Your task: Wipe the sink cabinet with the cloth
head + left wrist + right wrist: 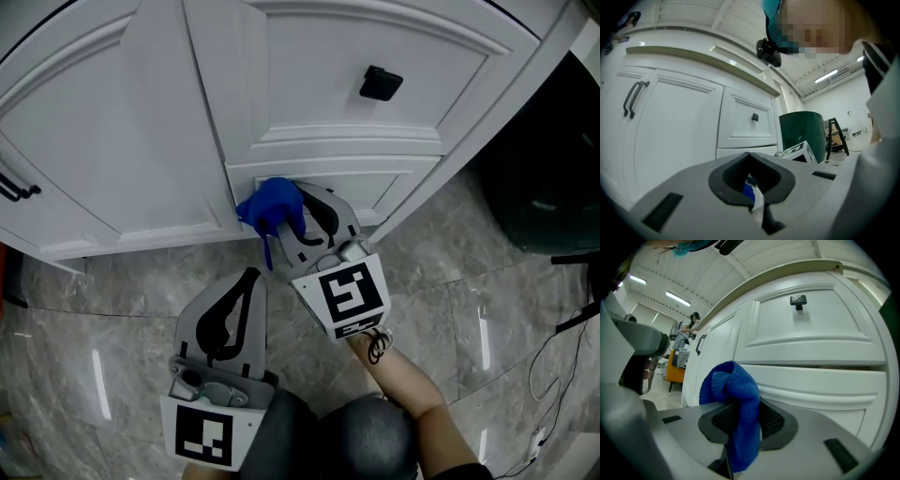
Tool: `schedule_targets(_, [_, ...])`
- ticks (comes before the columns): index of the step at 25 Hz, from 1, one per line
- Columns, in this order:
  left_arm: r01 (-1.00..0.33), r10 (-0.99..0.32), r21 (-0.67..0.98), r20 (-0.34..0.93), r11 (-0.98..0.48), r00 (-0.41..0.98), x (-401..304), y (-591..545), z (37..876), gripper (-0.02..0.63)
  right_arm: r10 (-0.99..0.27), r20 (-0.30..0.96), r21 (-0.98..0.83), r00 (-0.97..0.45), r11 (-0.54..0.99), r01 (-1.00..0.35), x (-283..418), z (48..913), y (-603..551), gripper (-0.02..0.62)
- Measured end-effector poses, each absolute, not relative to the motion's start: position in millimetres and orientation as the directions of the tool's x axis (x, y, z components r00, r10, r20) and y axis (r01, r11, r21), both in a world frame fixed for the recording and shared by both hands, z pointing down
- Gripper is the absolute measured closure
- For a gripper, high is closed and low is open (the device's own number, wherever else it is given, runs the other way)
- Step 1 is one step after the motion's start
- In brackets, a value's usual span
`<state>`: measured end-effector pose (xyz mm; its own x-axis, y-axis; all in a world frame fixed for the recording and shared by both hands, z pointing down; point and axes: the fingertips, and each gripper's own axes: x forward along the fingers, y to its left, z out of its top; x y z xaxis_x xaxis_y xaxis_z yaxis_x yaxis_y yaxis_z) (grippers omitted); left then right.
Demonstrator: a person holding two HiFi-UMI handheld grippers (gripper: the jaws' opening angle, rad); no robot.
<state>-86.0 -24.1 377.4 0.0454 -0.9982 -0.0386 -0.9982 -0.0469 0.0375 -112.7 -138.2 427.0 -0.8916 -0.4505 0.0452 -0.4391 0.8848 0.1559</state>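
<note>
The white sink cabinet [112, 159] fills the top of the head view, with a drawer and black knob [380, 83]. My right gripper [298, 214] is shut on a blue cloth [270, 208], which bunches out past the jaw tips against the lower drawer front [811, 385]. In the right gripper view the blue cloth [736, 399] hangs between the closed jaws. My left gripper [246, 281] is held lower, away from the cabinet, shut with nothing in it. In the left gripper view its jaws [751, 185] meet, pointing at the cabinet doors [675, 140].
Black door handles [633, 98] sit at the cabinet's left. A dark green bin [544, 187] stands on the right beside the cabinet. Grey marble floor [94, 319] lies below, with a black cable [553, 356] at the right edge. A person stands far off [686, 331].
</note>
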Motion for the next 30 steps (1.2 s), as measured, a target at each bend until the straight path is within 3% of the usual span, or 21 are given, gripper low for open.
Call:
schedule_targets(19, [-0.993,-0.987,-0.027,-0.113,-0.116,0.119,-62,-22,369,0.606,-0.549,0.03,0.108,-0.835,0.833,-0.543,-72,430,-167,0.48])
schedule_targets(26, [-0.988,-0.976,-0.052,-0.16,-0.143,0.15,-53,-17,362,0.606,-0.494,0.025,0.097,-0.869,0.866,-0.49,-65,429,-169,0.48])
schedule_targets(30, [-0.991,-0.987,-0.043,-0.093,-0.125,0.128,-55,-35,382,0.606,-0.473,0.055,0.095,-0.879,0.879,-0.467,-66,430,-169,0.48])
